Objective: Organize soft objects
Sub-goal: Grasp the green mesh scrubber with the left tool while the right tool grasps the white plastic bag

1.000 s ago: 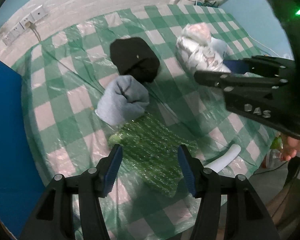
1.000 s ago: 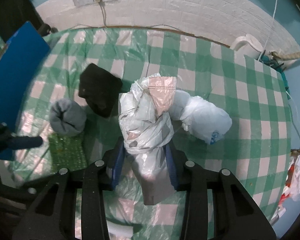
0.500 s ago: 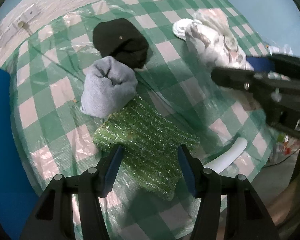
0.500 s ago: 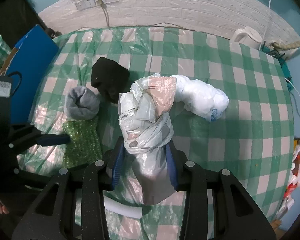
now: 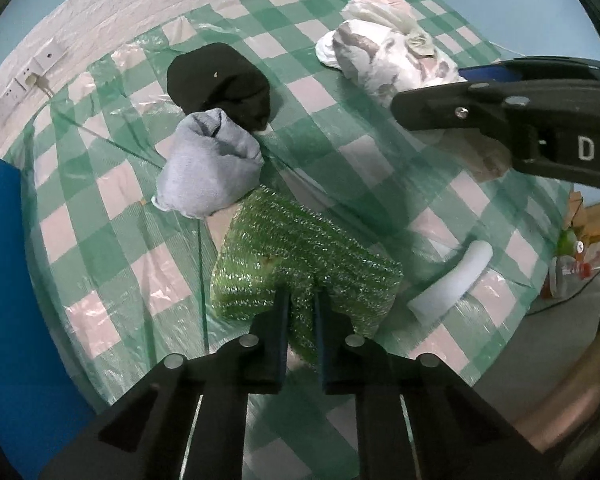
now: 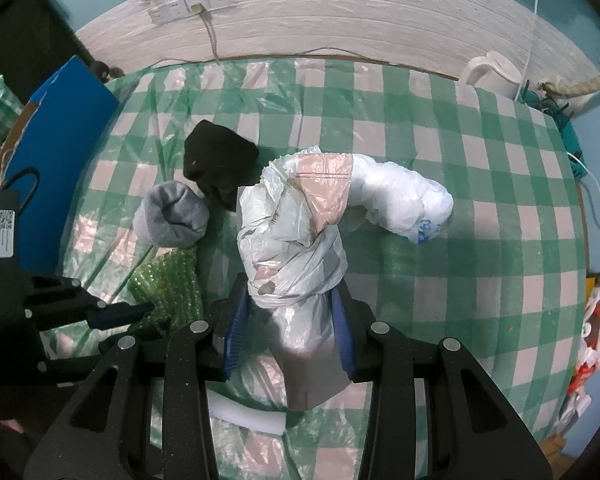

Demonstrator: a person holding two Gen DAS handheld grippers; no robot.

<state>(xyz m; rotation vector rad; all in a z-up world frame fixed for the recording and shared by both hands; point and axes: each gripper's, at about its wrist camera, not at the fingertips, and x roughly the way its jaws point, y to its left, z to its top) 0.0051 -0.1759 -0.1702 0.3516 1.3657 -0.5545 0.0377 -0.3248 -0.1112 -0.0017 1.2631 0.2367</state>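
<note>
A glittery green bubble sheet [image 5: 300,248] lies near the front edge of the green-checked table [image 5: 100,208]. My left gripper [image 5: 300,300] points down at it, and its jaws are closing with a fold of the sheet pinched between the blue pads. Just beyond lie a rolled grey sock [image 5: 208,172] and a black sock bundle [image 5: 220,80]. My right gripper [image 6: 290,312] is shut on a knotted white plastic bag bundle [image 6: 292,240], held above the table. In the right wrist view the left gripper [image 6: 140,312] meets the green sheet [image 6: 168,280].
A white stuffed bag roll [image 6: 404,204] lies right of the held bundle. A white foam cylinder [image 5: 452,280] rests near the table's front edge. A blue board [image 6: 68,128] stands at the left side, and a white kettle [image 6: 492,72] sits at the far right corner.
My left gripper came down onto the green sheet and its jaws went from wide open to nearly together, pinching the sheet. The right gripper keeps its hold on the bag bundle.
</note>
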